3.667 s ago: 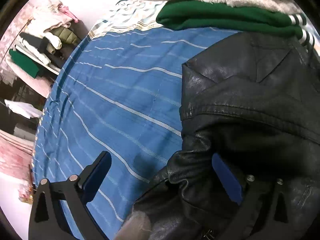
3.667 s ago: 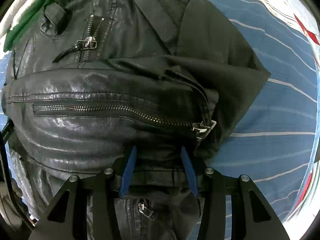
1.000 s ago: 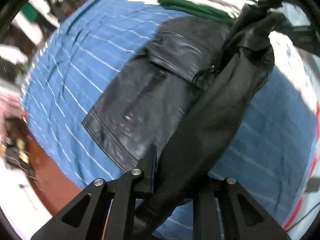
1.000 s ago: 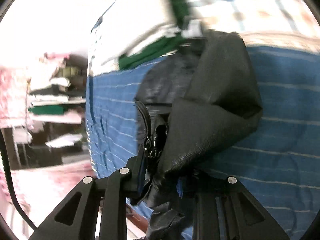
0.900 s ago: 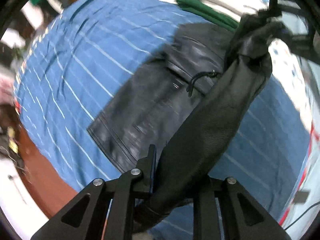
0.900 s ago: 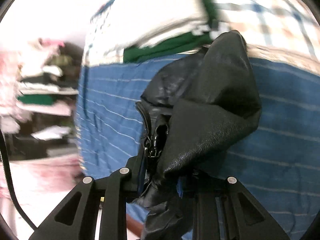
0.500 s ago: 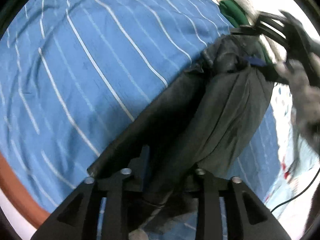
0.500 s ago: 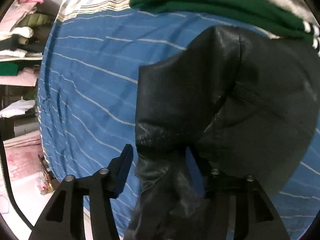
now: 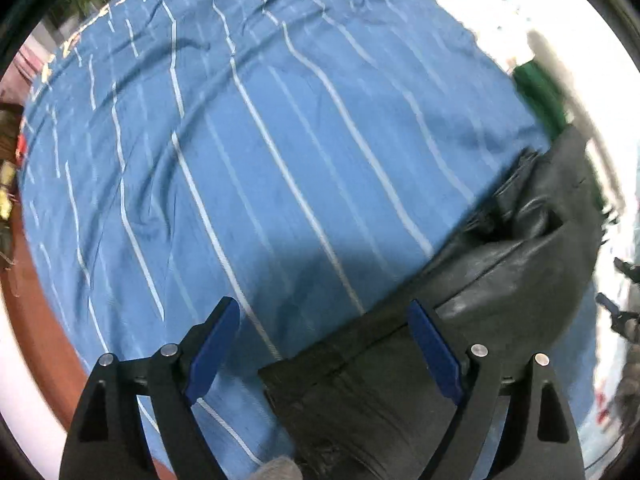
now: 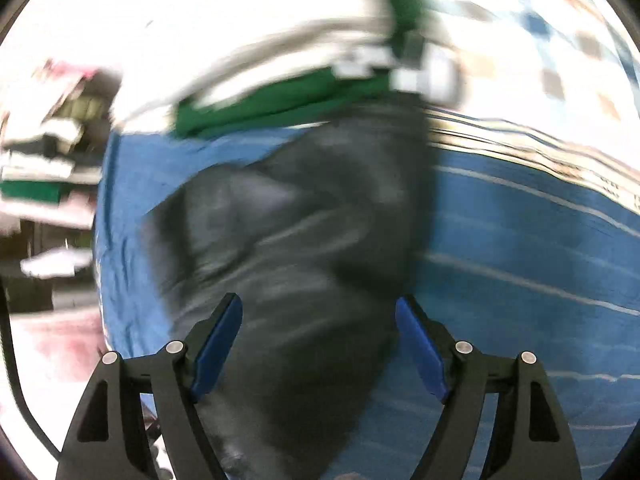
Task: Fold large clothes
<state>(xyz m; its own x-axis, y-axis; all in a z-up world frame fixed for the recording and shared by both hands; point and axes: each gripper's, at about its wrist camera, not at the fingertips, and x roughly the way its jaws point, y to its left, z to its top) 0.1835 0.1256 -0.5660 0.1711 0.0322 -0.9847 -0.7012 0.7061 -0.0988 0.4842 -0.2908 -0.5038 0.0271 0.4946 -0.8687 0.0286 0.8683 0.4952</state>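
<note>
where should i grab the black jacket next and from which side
Probably the straight flat edge of the jacket lying just in front of the open left tongs. Come in low from the near side: that edge lies flat on the blue sheet with a clear corner, while the far part is bunched. The right tongs are open too, above the jacket's middle.

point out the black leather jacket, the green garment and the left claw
black leather jacket (image 10: 296, 240), right wrist view, middle of the folded body
green garment (image 10: 256, 108), right wrist view, folded edge
left claw (image 9: 324, 344), left wrist view, midway between fingertips
</note>
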